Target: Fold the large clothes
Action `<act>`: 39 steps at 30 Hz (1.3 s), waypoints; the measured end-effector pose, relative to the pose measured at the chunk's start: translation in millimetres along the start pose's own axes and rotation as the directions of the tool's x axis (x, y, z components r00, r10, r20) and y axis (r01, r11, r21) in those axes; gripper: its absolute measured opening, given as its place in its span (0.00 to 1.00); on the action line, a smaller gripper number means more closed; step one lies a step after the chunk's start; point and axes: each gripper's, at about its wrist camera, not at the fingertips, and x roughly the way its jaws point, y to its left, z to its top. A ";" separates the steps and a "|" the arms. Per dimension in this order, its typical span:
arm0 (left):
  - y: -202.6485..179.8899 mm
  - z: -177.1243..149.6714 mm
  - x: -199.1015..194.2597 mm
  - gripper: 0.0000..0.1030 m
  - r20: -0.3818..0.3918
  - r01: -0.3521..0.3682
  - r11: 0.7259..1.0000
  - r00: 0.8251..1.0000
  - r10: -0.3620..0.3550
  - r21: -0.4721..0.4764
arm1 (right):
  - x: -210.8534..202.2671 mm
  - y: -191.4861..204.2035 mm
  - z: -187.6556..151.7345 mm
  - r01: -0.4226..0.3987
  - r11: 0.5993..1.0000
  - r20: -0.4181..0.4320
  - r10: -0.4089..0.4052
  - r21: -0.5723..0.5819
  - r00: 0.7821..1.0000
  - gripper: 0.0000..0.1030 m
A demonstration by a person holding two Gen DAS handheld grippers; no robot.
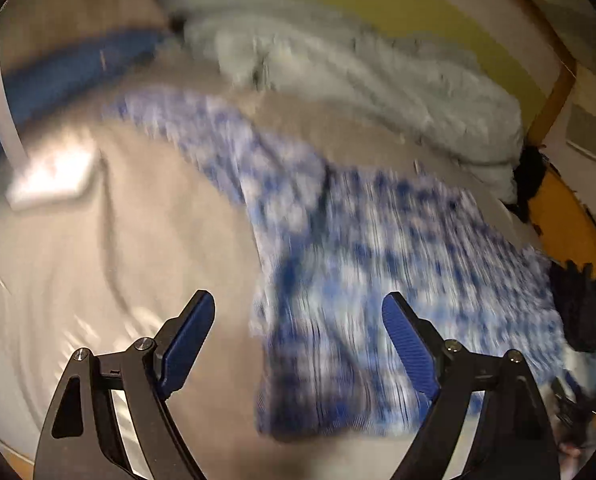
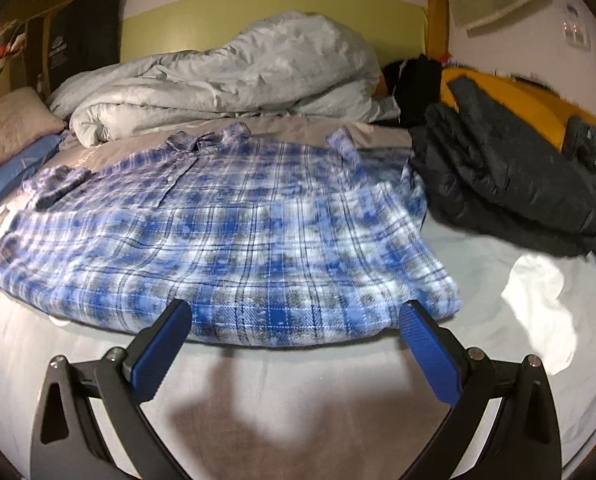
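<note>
A blue and white plaid shirt [image 2: 234, 240] lies spread flat on the grey bedsheet [image 2: 298, 392], collar toward the far side, sleeves folded in. In the left wrist view the same shirt [image 1: 369, 280] is blurred and runs from the middle to the right. My left gripper [image 1: 298, 300] hovers over the shirt's left edge with its blue pads [image 1: 190, 344] wide apart and nothing between them. My right gripper [image 2: 296, 308] stands open just in front of the shirt's near hem, pads [image 2: 429, 356] not touching the cloth.
A bunched pale grey duvet [image 2: 234, 76] lies behind the shirt against the yellow-green headboard [image 2: 258, 28]. A dark quilted jacket [image 2: 509, 176] is heaped at the right, a white cloth [image 2: 537, 292] beside it. A blue pillow [image 1: 58, 76] and a white charger block [image 1: 54, 180] lie at the left.
</note>
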 end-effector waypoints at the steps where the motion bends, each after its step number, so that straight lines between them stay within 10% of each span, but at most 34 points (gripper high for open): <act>1: 4.4 -8.7 4.4 0.82 -0.035 0.019 0.999 0.999 -0.020 -0.032 | 1.3 -2.4 0.4 -0.023 1.000 -0.014 0.023 0.019 1.000 1.00; 6: 1.2 -52.4 11.2 0.82 -0.132 0.156 0.972 0.975 -0.181 -0.177 | 8.7 -12.9 -3.1 -0.225 0.959 -0.076 0.241 0.171 0.968 1.00; 12: -46.0 -89.4 2.2 0.82 -0.151 0.194 0.975 0.966 -0.209 -0.106 | 17.7 -4.5 -12.1 -0.289 0.930 -0.117 0.321 0.228 0.940 1.00; 17: -68.5 -123.6 6.8 0.82 -0.181 0.200 0.970 0.958 -0.223 -0.137 | 20.9 3.0 -15.6 -0.279 0.935 -0.119 0.310 0.219 0.943 1.00; 26: -110.0 -107.4 55.5 0.84 -0.028 0.036 0.999 0.999 -0.036 0.017 | 43.7 16.9 -2.6 -0.153 0.975 -0.081 0.167 0.159 0.983 0.98; 28: -120.1 -107.2 63.9 0.78 0.027 -0.031 0.997 0.999 0.029 0.066 | 46.9 19.3 -0.8 -0.123 0.983 -0.076 0.134 0.135 0.988 0.85; 30: -130.3 -110.2 65.9 0.22 0.060 -0.100 0.987 0.994 0.093 0.122 | 47.2 20.7 2.4 -0.112 0.986 -0.063 0.121 0.120 0.991 0.64; 31: -132.5 -111.0 63.9 0.09 0.067 -0.092 0.986 0.994 0.083 0.138 | 47.0 20.1 3.9 -0.123 0.986 -0.057 0.131 0.115 0.990 0.52; 34: -130.2 -113.0 54.8 0.06 0.093 -0.100 0.983 0.992 0.086 0.152 | 47.0 15.9 8.1 -0.116 0.986 -0.050 0.122 0.118 0.991 0.12; 39: -128.9 -115.7 30.4 0.06 0.122 -0.140 0.974 0.985 0.120 0.179 | 28.7 17.8 9.4 -0.123 0.989 -0.003 0.124 0.080 0.992 0.08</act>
